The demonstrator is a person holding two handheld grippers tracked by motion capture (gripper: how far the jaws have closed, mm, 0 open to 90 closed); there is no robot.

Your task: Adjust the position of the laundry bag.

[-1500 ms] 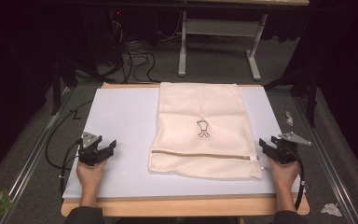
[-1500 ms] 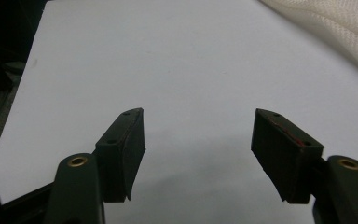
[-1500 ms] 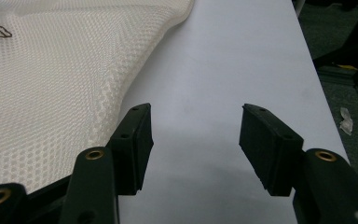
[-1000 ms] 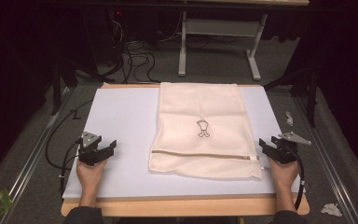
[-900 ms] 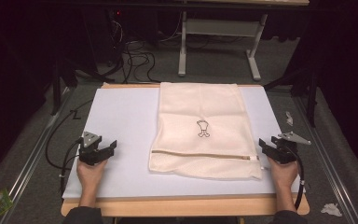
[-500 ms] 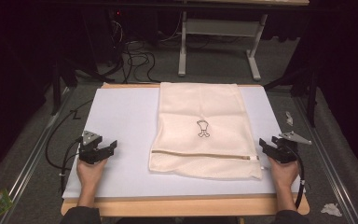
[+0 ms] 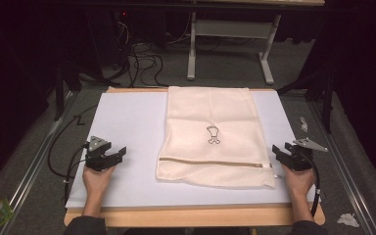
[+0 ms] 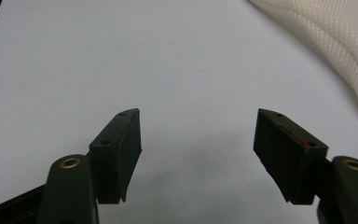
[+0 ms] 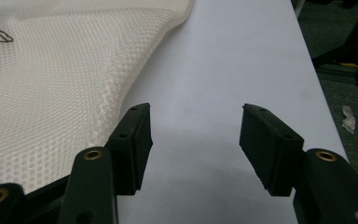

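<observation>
Two grippers rest on the counter (image 7: 127,122), one at each side of a cream mesh bag (image 7: 210,132). The bag lies flat in the middle of the white surface, a bit to the right, with its far edge at the far border of the counter. It has a small dark drawing (image 7: 213,134) in its centre and a zipper (image 7: 210,161) running across near the near edge.

The left gripper (image 7: 112,157) sits well apart from the bag, on bare counter. In the left gripper view its jaws stand wide with nothing between them, and a corner of the bag (image 8: 335,46) shows at the upper right.

The right gripper (image 7: 283,154) is just beside the near right corner of the bag. In the right gripper view its jaws are also wide, though they have just been closing a little, and only bare counter is between them. The bag edge (image 9: 74,70) lies beside the left jaw; I cannot tell if it touches.
</observation>
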